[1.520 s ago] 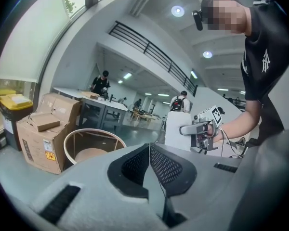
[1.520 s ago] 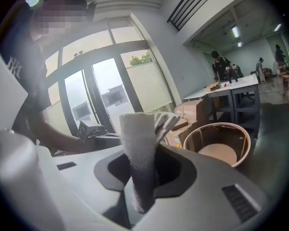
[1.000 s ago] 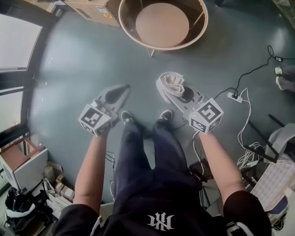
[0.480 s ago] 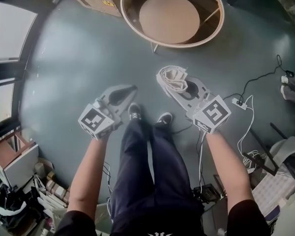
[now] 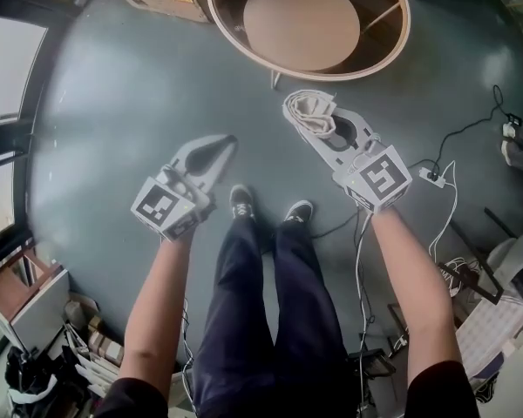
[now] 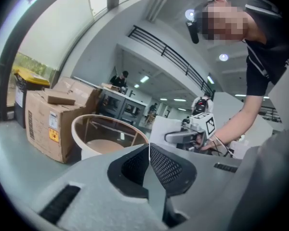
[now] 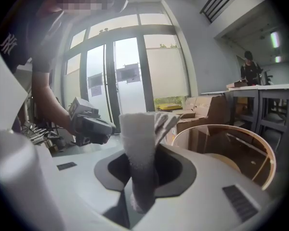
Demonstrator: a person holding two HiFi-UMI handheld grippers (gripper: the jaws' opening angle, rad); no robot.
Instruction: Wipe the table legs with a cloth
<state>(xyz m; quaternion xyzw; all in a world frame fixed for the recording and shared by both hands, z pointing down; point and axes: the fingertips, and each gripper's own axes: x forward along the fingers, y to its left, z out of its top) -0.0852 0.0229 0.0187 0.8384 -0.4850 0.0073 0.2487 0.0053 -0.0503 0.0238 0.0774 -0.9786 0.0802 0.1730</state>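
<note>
As viewed from the head, floor (image 5: 131,103): grey and widest of all; bears the table (image 5: 331,75) at the far edge and the shoes (image 5: 241,203) near the middle.
Table: round, with a wooden rim, a clear top and a round lower shelf showing through. Lies ahead of the right gripper (image 5: 307,120) and the left gripper (image 5: 218,151), toward the right side; touched by neither.
Right gripper: clamped on the cloth (image 5: 314,110) and aimed forward at the near rim. Nearer the table than the left one, close but apart from it.
Left gripper: jaws pressed together with nothing between. Aimed forward and rightward, farther from the table.
Cloth: pale and bunched, pinched low between the right jaws, with loose folds standing above them.
Nearest table leg (image 5: 275,78): thin, only its foot showing under the near rim. Sits just ahead of the cloth and slightly to its left; long axis runs from floor up to rim, tilt not readable.
Coming move, as a judgement: a short reach forward and down with the right gripper, then strokes along the leg's length. Wiping not yet begun.
</note>
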